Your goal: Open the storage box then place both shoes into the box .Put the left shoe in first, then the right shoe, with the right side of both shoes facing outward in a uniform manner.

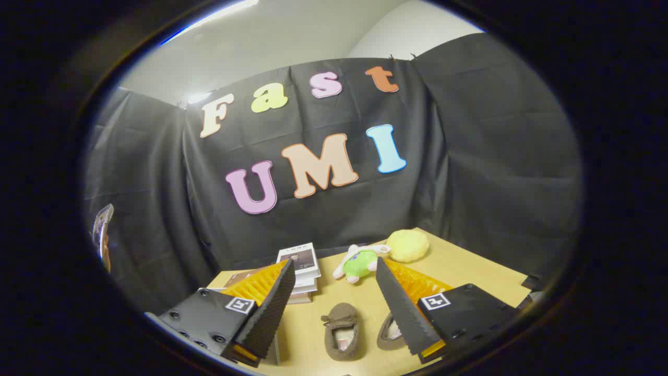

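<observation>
Room: black cloth wall at the back, a wooden table (469, 271) in front of it.
Gripper: the gripper (334, 308) hangs above the table with its fingers spread wide and nothing between them.
Shoes: two soft brown slippers. One slipper (342, 331) lies on the table between the fingers, toe toward 12 o'clock. The other slipper (390, 330) lies just beside it at 3 o'clock, partly hidden behind the right finger.
Box: I cannot tell where the storage box is.
Other things: a stack of books (302, 269) at 11 o'clock from the slippers, a green toy (359, 263) at 12 o'clock, a yellow fluffy ball (408, 245) at 1 o'clock.
How the shoes feel: I think they are light, soft and squashy, not slippery, not easy to break.
Where to hold: I think the heel rim or the side wall by the opening is best, since the soft top would fold.
</observation>
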A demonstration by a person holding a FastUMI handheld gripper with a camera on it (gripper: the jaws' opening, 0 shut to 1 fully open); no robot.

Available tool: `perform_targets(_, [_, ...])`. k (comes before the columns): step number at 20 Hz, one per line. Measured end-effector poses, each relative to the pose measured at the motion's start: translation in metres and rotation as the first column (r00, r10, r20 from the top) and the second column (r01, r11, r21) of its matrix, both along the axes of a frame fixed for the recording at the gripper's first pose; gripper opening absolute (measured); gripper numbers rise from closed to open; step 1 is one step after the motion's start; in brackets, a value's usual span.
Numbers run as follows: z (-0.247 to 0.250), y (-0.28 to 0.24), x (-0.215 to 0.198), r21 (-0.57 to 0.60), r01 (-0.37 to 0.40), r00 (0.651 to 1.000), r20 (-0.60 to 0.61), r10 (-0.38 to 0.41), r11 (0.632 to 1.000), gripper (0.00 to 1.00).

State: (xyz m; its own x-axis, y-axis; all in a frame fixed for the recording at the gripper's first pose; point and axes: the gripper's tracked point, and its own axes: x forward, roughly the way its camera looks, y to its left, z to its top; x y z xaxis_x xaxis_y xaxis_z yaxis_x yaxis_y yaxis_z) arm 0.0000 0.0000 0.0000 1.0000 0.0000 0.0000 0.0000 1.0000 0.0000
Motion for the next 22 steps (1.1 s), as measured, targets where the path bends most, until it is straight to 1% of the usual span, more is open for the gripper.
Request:
perform_targets(4, [-0.005, -0.001, 0.012, -0.015, -0.006, 1.000, -0.014, 0.005, 1.000, 1.00])
perform_targets(11, [-0.010, -0.002, 0.030, 0.004, -0.004, 0.999, -0.034, 0.004, 1.000, 1.00])
perform_targets(22, [-0.016, -0.001, 0.035, -0.009, -0.036, 0.997, -0.063, 0.036, 0.999, 1.00])
